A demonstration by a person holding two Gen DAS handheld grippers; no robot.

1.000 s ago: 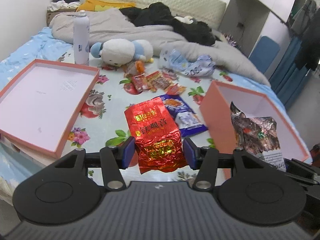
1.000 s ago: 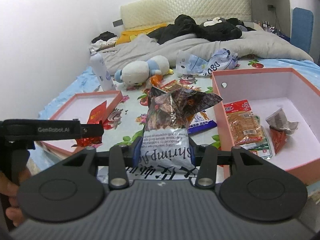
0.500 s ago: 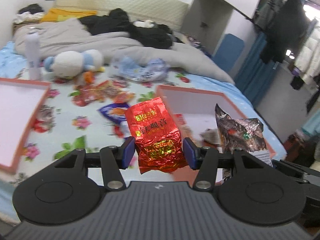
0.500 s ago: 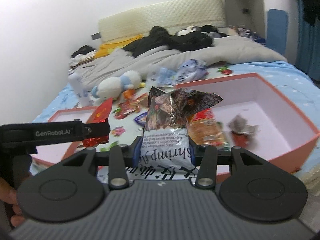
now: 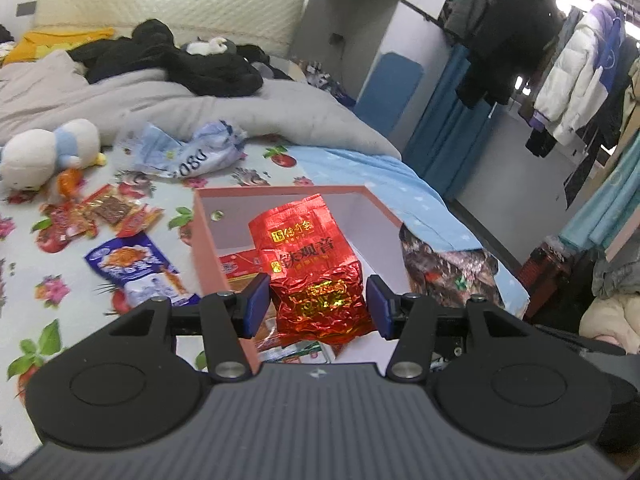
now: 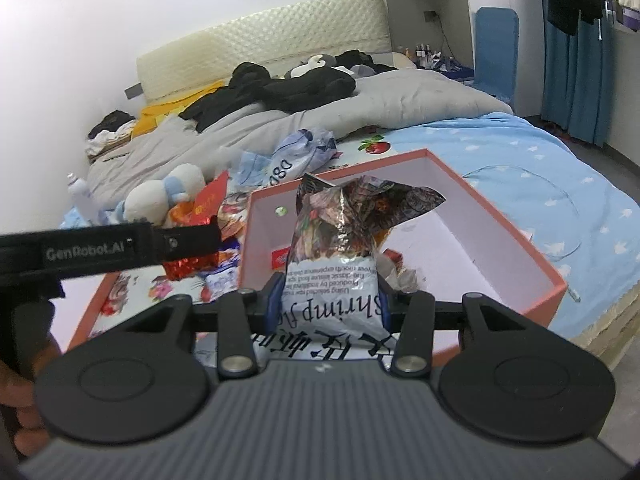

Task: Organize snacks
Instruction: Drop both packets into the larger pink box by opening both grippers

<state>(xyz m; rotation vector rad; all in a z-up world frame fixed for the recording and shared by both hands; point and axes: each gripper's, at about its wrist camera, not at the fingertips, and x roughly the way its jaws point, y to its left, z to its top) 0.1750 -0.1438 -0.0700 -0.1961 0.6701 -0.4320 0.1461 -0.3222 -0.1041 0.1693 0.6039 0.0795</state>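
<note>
Left tongs (image 5: 316,306): pinching a red foil packet (image 5: 310,272) by its lower part, blue pads against both sides. Packet upright, long axis vertical, printed face toward camera, crimped top edge up. Held above the near left part of the pink box (image 5: 202,240).

Right tongs (image 6: 328,304): pinching a shrimp snack bag (image 6: 340,240) near its white printed end. Bag stands upright, long axis vertical, lettering upside down, crumpled foil end splayed up and to the right. Held over the near wall of the box, approx. mid-width.

Pink box: open, white inside, on the bed (image 6: 540,168). Holds a few flat packets on its floor; details partly hidden behind the held items.

Loose on the bedsheet left of box: blue snack bag (image 5: 136,268), small red/orange packets (image 5: 100,212), soft toy (image 5: 44,152), crumpled blue-white bag (image 5: 188,152). Second shallow pink tray (image 6: 92,308) at left in right-wrist view. Grey quilt (image 5: 160,104) and dark clothes (image 5: 176,60) toward the headboard.
</note>
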